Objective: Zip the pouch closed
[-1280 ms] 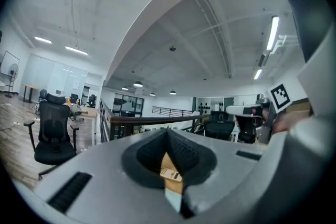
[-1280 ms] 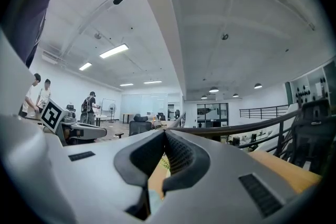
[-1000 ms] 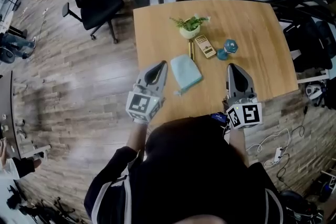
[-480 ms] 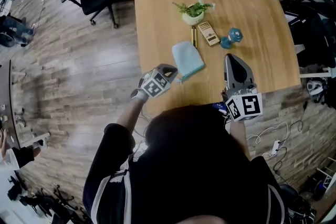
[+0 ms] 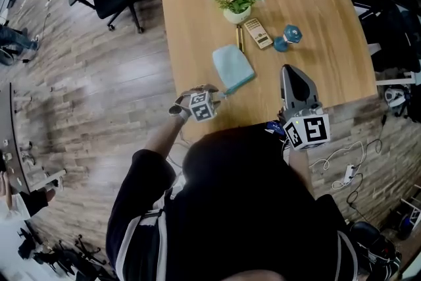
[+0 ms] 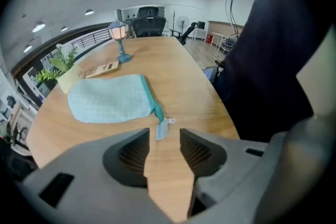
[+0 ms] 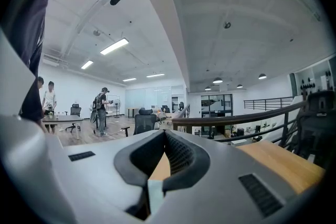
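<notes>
L hand-held gripper (image 6: pixel 165 135) dropped toward pouch (image 6: pixel 107 98) zip pull (image 6: pixel 160 130), jaws just opened, empty

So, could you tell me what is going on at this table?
A person stands at a wooden table with tongs in each hand. The left tongs, whose jaws have just been opening, point down at the zip tab of a light blue pouch; the tab lies ahead of the gap, ungripped. The right tongs are shut, empty, held level.
</notes>
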